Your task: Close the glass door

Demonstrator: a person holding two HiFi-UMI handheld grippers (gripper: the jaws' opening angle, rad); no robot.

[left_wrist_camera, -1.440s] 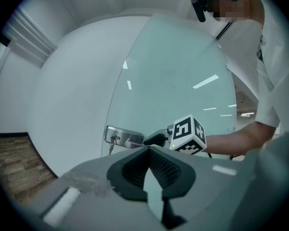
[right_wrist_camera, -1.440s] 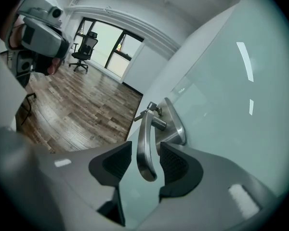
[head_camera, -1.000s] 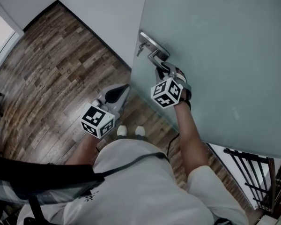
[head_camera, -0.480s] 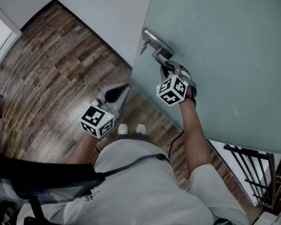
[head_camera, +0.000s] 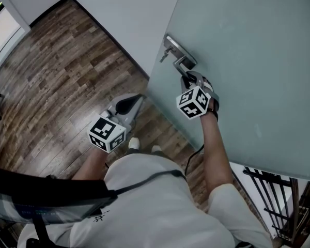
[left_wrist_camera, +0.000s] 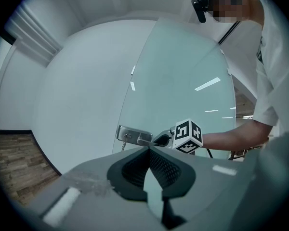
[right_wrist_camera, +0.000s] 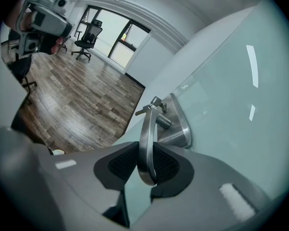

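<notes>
Our right gripper (right_wrist_camera: 147, 171) has just been closing and now pinches the handle (right_wrist_camera: 145, 124) near the left edge of the door (head_camera: 258, 61); our left gripper (left_wrist_camera: 148, 149) has fingers pressed together, empty

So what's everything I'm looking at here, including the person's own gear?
glass door: one, frosted pale green, on the right
door handle: one, silver metal lever, near the door's edge
key: one, metal, in the lock by the handle
floor: brown wood planks, on the left
wall: white, behind the door
office chair: at least one, black, by the far windows
railing: black bars, bottom right
shirt: one, white, on the person
left gripper: grey, fingers together, empty, left of the door
right gripper: grey, fingers have just been closing, clamped on the door handle
</notes>
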